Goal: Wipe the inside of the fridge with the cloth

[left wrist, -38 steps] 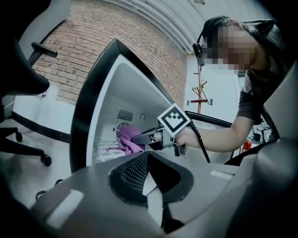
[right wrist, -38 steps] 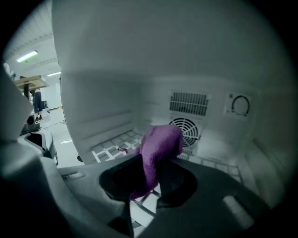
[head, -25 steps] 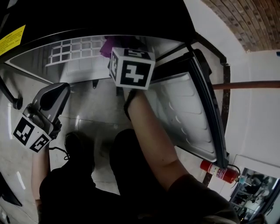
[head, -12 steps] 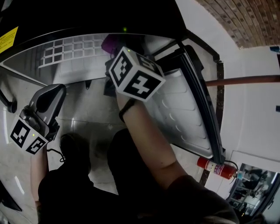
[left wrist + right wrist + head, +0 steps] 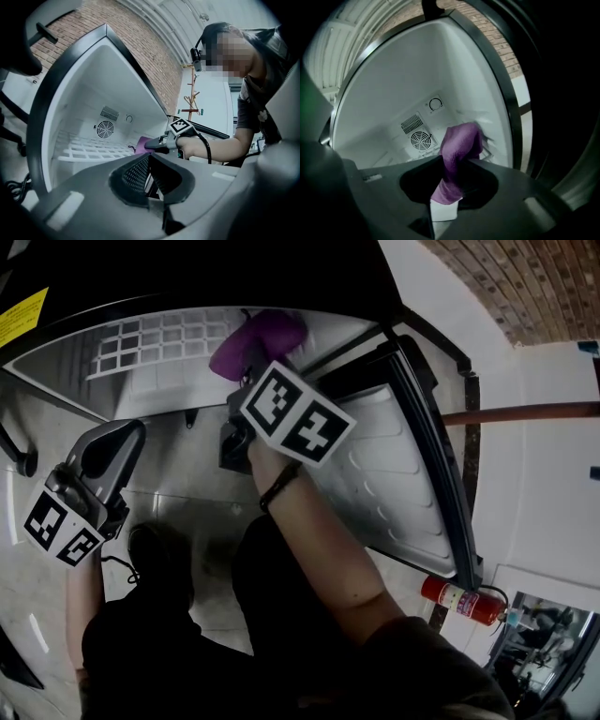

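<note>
A purple cloth (image 5: 255, 338) is clamped in my right gripper (image 5: 253, 367), which reaches into the open white fridge (image 5: 169, 381). In the right gripper view the cloth (image 5: 457, 159) sticks up from between the shut jaws, in front of the fridge's back wall and round fan grille (image 5: 421, 139). My left gripper (image 5: 112, 448) hangs outside the fridge at the left, jaws shut with nothing between them. The left gripper view shows the right gripper (image 5: 159, 144) holding the cloth (image 5: 143, 143) over the white wire shelf (image 5: 89, 150).
The fridge door (image 5: 412, 474) stands open at the right, its ribbed inner liner facing me. A red fire extinguisher (image 5: 457, 598) stands on the floor beyond the door. A black cable (image 5: 16, 187) lies on the floor at the left. My legs and shoes fill the lower middle.
My right gripper has turned and pushed the purple cloth further up into the fridge, so more of the cloth shows. The left gripper has barely moved.
</note>
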